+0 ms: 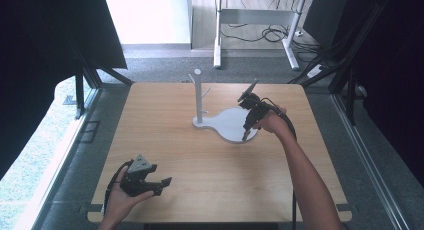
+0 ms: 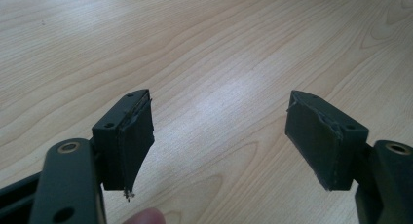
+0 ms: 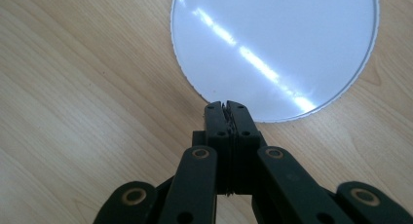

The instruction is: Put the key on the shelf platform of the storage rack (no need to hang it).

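Observation:
A white stand with an upright post (image 1: 198, 92) and short pegs rises from a flat white base (image 1: 231, 124) on the wooden table. My right gripper (image 1: 245, 136) points down at the near right rim of that base, jaws pressed together with nothing between them. In the right gripper view the shut tips (image 3: 227, 107) sit just at the edge of the glossy white base (image 3: 277, 44). My left gripper (image 1: 166, 182) rests in a hand near the front left of the table, open. Its two pads (image 2: 127, 141) stand wide apart over bare wood in the left gripper view.
The wooden table (image 1: 175, 155) has rounded corners and grey carpet around it. A white desk frame (image 1: 218, 40) with cables stands on the floor beyond the far edge. Dark frame struts (image 1: 350, 80) flank both sides.

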{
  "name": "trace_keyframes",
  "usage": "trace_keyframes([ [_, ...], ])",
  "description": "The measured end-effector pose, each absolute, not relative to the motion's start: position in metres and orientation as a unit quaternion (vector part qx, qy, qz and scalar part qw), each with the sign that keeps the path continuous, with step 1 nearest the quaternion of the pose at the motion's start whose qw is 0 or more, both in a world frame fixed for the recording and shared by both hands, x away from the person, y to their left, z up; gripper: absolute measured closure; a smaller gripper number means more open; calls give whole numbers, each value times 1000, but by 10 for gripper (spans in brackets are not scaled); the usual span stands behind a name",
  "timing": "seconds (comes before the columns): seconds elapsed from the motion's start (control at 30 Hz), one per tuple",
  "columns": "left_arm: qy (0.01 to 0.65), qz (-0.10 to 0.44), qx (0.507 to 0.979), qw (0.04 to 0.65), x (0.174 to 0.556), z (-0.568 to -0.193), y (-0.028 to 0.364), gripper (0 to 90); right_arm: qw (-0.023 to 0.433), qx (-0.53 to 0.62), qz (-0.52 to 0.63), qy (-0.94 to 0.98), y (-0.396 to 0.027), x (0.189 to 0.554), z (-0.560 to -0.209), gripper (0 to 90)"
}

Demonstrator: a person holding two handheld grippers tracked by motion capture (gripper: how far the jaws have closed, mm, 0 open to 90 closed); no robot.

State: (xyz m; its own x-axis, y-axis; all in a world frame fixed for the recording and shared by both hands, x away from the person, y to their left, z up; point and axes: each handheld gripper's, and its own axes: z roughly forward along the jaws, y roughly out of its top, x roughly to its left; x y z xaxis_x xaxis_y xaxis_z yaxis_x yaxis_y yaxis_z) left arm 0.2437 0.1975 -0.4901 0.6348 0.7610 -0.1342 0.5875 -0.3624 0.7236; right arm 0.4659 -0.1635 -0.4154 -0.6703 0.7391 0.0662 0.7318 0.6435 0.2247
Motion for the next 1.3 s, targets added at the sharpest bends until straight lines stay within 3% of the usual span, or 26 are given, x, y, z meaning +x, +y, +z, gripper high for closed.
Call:
trace_keyframes([
  [1.3, 415, 114, 815, 388, 245, -490, 202, 261, 21, 423, 124, 897, -142, 513, -430, 900],
])
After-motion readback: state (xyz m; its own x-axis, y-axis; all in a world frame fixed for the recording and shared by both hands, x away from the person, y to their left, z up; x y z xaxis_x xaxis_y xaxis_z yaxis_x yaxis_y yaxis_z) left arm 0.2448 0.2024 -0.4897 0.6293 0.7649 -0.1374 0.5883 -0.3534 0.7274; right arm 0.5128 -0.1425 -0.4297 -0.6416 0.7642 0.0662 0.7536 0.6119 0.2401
